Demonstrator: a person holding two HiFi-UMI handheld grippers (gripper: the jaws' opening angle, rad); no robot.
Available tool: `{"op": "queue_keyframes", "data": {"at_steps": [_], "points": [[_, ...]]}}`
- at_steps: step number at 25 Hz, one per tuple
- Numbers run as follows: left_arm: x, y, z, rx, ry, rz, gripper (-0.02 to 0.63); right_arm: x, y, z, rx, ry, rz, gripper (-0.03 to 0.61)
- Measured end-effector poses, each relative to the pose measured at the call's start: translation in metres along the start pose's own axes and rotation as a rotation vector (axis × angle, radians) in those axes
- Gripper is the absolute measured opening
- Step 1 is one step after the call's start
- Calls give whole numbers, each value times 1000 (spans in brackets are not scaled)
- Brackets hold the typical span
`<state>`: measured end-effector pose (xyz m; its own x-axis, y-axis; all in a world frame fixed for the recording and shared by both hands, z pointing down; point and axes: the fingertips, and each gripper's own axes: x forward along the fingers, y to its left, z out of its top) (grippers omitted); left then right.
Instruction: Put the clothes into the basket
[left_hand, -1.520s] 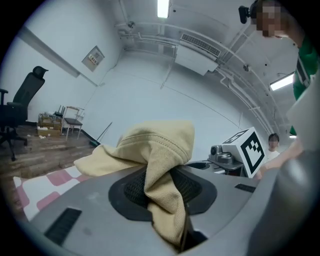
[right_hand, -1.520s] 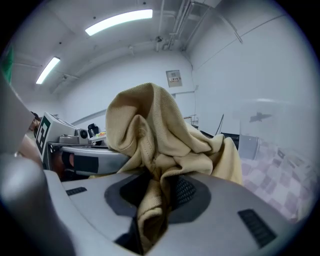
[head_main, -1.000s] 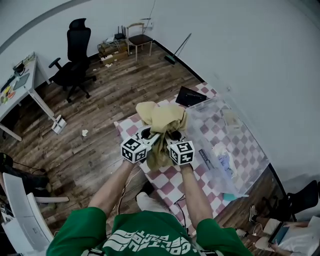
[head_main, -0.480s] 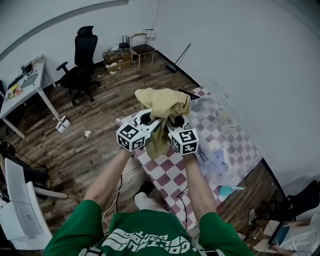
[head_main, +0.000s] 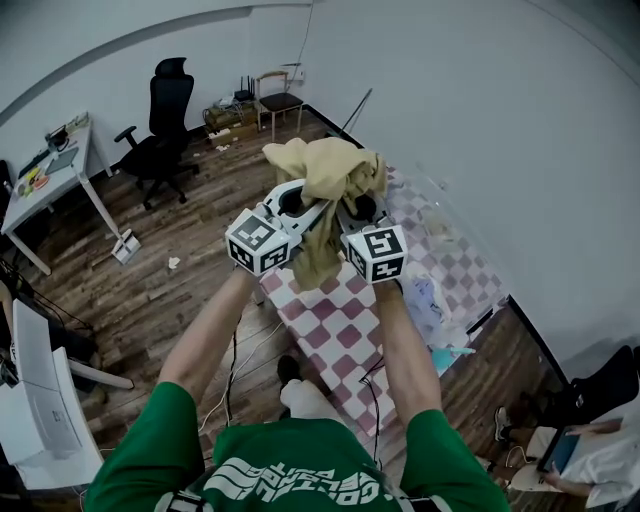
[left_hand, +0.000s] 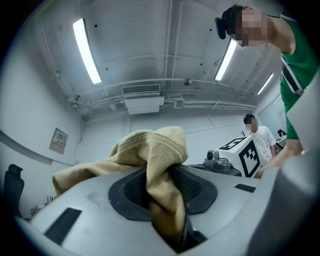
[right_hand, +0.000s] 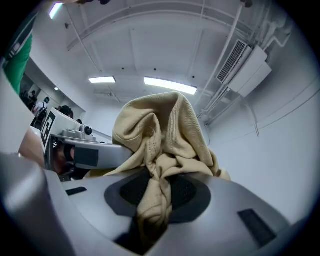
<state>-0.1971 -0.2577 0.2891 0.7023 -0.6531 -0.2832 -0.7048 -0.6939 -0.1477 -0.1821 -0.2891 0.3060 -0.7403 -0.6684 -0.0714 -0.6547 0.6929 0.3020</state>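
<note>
A table covered in a pink-and-white checked cloth (head_main: 335, 335) stands on the wooden floor (head_main: 180, 290) against the white wall (head_main: 480, 120). High above the table's far end, a crumpled tan ribbed-knit garment (head_main: 325, 180) hangs in the air between both tools, with a loose tail drooping toward the cloth. The left gripper (head_main: 300, 200) has its jaws clamped on a fold of the fabric, which runs down between the dark textured pads (left_hand: 132, 192) (its own view shows the knit pinched right in the slot). The right gripper (head_main: 352, 210), just beside it over the table, is likewise closed on a twisted bunch of the same garment. A clear plastic basket (head_main: 445, 250) sits on the table's wall side, below and right of the raised garment, with a pale blue-white item (head_main: 432, 300) lying inside. A black office chair (head_main: 160, 120) stands well apart from the table, across the floor.
</note>
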Motion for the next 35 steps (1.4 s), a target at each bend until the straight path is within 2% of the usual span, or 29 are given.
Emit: {"op": "queue_keyframes", "data": {"at_steps": [6, 12, 23, 35], "points": [[13, -36, 48, 49, -69, -51, 86, -40, -13, 48, -64, -48, -54, 101], [32, -59, 71, 56, -118, -108, 86, -67, -32, 71, -116, -58, -115, 101], [100, -96, 66, 45, -145, -229, 86, -111, -98, 63, -138, -36, -236, 101], [233, -166, 60, 46, -201, -388, 86, -193, -228, 51, -190, -22, -397, 101]]}}
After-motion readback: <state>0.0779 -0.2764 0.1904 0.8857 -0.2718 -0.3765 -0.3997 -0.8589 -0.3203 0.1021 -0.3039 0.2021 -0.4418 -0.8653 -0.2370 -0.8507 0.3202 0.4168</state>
